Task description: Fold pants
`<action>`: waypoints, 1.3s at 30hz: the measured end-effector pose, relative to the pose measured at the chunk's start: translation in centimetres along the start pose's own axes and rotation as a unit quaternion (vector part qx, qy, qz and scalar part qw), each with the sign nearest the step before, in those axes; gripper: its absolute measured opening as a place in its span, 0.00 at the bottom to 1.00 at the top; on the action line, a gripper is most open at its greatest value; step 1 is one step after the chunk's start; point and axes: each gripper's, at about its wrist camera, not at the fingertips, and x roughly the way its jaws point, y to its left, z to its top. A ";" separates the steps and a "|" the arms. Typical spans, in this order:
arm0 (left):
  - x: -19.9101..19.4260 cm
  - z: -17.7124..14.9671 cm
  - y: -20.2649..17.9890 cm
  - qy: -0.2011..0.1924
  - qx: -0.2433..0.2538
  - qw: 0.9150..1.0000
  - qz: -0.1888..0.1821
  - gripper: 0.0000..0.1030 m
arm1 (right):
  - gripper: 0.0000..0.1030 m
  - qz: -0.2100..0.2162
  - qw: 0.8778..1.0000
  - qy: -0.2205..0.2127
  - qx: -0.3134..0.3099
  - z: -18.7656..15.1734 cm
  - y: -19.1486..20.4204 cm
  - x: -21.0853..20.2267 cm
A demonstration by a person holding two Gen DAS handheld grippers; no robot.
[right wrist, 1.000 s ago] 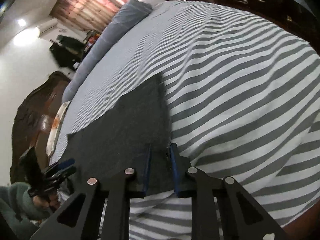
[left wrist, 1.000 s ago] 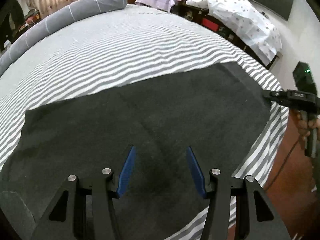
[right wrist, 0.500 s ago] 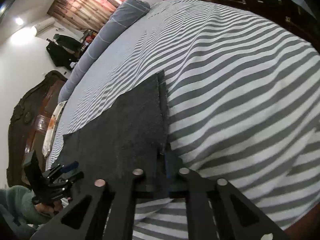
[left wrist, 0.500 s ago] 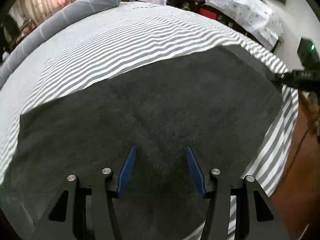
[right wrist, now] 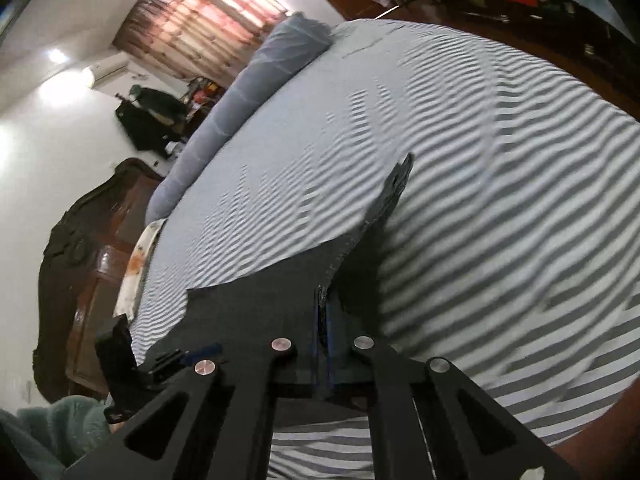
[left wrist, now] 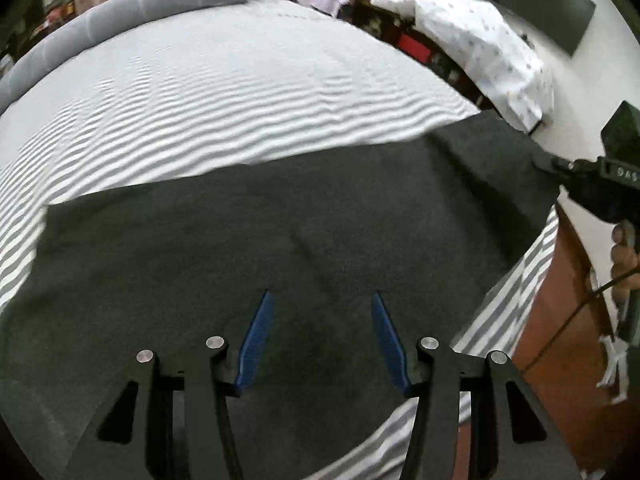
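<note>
Dark grey pants (left wrist: 280, 220) lie spread across a grey-and-white striped bed (left wrist: 200, 100). My left gripper (left wrist: 321, 294) hovers over the near part of the fabric, its blue pads (left wrist: 260, 332) apart and gripping nothing. At the right side of the left wrist view, my right gripper (left wrist: 540, 162) pinches the pants' far edge, which rises off the bed. In the right wrist view the right gripper (right wrist: 322, 312) is shut on that edge of the pants (right wrist: 260, 300), and the cloth slopes up from the sheet. The left gripper (right wrist: 200, 350) shows at lower left.
A long grey bolster (left wrist: 120, 28) lies along the bed's far side. A piece of furniture under white dotted cloth (left wrist: 480, 40) stands beyond the bed's right edge. The dark wooden headboard (right wrist: 80, 260) is at the left. A hand (left wrist: 624, 248) holds the right gripper over the brown floor.
The right gripper's jaws closed on the pants' edge and rose, lifting that edge off the bed. The left gripper dipped toward the fabric, then drew back, its pads still apart.
</note>
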 end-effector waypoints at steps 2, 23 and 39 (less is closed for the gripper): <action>-1.7 -0.6 1.4 -0.005 -0.008 1.000 0.001 0.51 | 0.04 0.007 1.000 0.011 -0.009 -0.3 2.3 1.3; -10.4 -6.8 15.7 -0.029 -0.154 0.986 -0.056 0.51 | 0.05 0.071 0.974 0.195 -0.093 -10.5 18.4 18.8; -5.6 -5.6 15.0 0.010 -0.187 0.969 -0.162 0.51 | 0.36 0.009 0.980 0.146 -0.132 -15.7 18.3 15.3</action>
